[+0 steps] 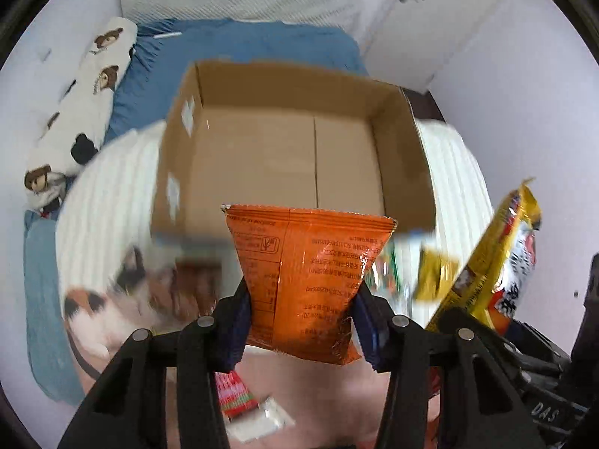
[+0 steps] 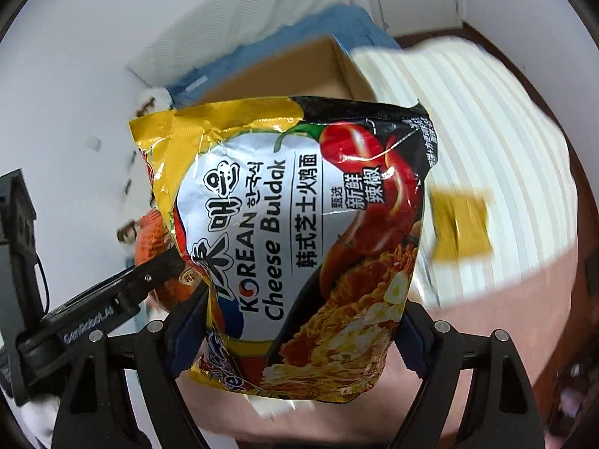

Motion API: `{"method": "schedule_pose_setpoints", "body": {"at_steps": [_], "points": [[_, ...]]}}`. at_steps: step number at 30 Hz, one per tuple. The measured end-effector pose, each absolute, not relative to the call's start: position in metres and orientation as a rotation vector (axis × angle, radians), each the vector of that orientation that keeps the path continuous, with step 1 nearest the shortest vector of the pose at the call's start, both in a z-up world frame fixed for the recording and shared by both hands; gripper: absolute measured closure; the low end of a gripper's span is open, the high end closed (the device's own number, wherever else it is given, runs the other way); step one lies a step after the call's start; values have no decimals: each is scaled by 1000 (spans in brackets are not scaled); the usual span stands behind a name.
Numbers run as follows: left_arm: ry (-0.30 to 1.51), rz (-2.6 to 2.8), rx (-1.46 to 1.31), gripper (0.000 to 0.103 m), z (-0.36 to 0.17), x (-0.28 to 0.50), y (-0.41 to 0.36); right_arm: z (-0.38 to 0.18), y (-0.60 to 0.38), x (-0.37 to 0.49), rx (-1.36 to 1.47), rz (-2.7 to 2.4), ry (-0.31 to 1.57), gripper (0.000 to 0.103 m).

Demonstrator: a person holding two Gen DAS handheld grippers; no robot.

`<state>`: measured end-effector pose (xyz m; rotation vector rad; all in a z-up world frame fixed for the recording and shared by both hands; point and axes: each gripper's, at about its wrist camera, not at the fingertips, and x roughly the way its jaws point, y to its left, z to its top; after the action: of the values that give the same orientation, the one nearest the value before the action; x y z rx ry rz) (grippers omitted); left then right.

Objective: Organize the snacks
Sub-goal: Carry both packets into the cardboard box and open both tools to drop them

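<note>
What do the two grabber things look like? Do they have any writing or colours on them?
Both grabbers are made of black plastic bars joined by round silver pins. The left gripper has blue pads inside its fingers, and so does the right gripper. White writing is printed on their black bodies, and a thin black cable hangs at the far left of the right wrist view. No hands or sleeves show.
</note>
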<state>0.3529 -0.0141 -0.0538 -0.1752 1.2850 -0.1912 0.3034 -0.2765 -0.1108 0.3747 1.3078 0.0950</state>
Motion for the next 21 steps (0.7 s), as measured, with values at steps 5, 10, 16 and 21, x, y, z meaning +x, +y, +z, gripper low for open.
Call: {"method": "schedule_pose_setpoints", "body": {"at_steps": [5,10,16,21], "points": [[1316,-147,-180,57,-59,431,-15,-120,-258,387,336,102,1317,16],[1410,-118,-151,57,-109,499,-17,-152,-246,482,343,81,1419,16],[1539,-114,-169,57,-181,551,-15,-217,-238,541,273,60,1574,16],[1610,-118,-183,56,-219,575,-15,-263,-233,563,182,45,1645,16]]}}
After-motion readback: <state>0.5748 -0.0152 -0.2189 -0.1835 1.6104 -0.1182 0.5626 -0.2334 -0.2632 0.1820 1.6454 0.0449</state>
